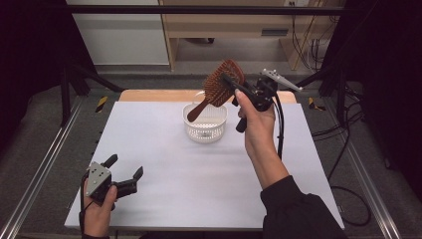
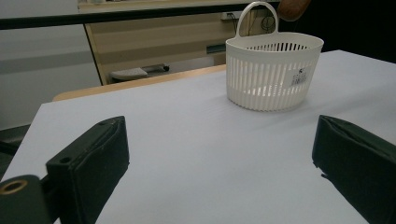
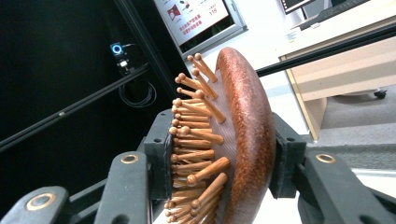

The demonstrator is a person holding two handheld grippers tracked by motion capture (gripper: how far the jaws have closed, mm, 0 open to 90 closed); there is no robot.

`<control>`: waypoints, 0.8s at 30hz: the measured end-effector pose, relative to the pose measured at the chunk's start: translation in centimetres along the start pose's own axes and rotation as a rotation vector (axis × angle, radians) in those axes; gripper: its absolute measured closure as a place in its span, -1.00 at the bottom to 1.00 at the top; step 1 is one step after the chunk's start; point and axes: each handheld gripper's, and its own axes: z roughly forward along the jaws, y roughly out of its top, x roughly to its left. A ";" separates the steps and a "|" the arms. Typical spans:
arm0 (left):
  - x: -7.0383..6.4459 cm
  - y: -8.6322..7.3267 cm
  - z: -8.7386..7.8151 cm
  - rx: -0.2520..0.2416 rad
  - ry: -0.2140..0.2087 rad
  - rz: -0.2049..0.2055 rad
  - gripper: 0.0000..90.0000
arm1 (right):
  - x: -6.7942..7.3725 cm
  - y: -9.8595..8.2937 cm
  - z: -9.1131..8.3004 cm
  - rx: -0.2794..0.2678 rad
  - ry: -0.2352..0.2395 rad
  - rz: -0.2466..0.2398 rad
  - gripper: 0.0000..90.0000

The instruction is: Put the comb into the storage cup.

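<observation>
The right gripper [image 1: 230, 82] is raised above the far part of the table [image 1: 199, 169], held in the person's right hand [image 1: 256, 124]; its jaws are clamped on the head of a wooden hairbrush [image 1: 221, 85]; in the right gripper view the jaws press on the two faces of the hairbrush [image 3: 243, 140], one against the side studded with wooden pins, the other against the smooth rounded back. In the high view the hairbrush is tilted, its head up and away from the person, its handle slanting down and to the left so that the handle's end hangs over the open top of a white basket [image 1: 205, 130]; whether the handle touches the basket's rim cannot be told. The basket stands upright on the table near its far edge, slotted around its wall, with a loop handle rising from the rim; in the left gripper view the basket [image 2: 273, 74] stands well beyond the jaws, a small label on its wall. The left gripper [image 1: 127, 173] sits low at the near left corner of the table, held in the left hand [image 1: 99, 209]; its jaws stand wide apart with nothing between them, only bare table showing in the gap; it is well apart from the basket and from the right gripper.
</observation>
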 end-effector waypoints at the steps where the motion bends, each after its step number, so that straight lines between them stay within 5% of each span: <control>1: 0.0 0.0 0.0 -0.001 0.001 -0.003 -0.91 | 0.0 0.1 0.2 -0.003 -0.003 -0.001 0.17; 24: 0.0 0.0 0.1 0.001 -0.005 0.001 -0.91 | -1.0 0.7 2.0 -0.026 -0.060 -0.026 0.17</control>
